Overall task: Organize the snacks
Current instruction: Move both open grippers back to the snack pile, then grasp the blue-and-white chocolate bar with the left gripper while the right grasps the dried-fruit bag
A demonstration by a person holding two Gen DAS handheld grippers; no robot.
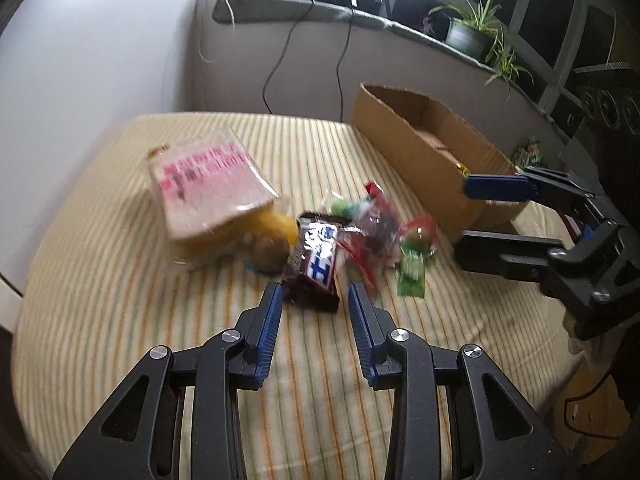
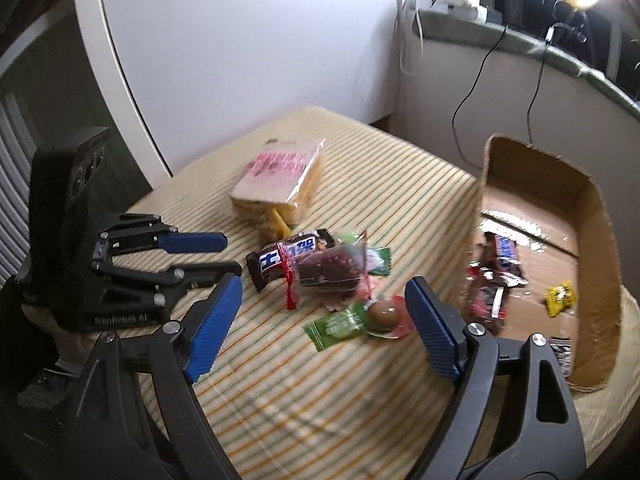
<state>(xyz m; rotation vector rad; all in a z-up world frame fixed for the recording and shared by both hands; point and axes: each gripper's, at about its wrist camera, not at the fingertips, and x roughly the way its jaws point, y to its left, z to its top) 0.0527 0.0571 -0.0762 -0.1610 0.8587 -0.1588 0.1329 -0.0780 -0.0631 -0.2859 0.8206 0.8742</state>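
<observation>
Hovering over chocolate bar (image 1: 314, 266) — left gripper (image 1: 314, 300), jaws apart.

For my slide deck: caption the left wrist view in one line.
Open left gripper nears a chocolate bar among loose snacks on a striped cloth, cardboard box beyond.

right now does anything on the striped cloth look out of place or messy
Yes. Several snacks still lie in a loose heap on the yellow striped cloth instead of in the brown cardboard box: a brown chocolate bar, a clear red-edged packet, a green wrapped sweet and a pink-printed bread pack, partly overlapping. Nothing looks spilled or torn.
</observation>
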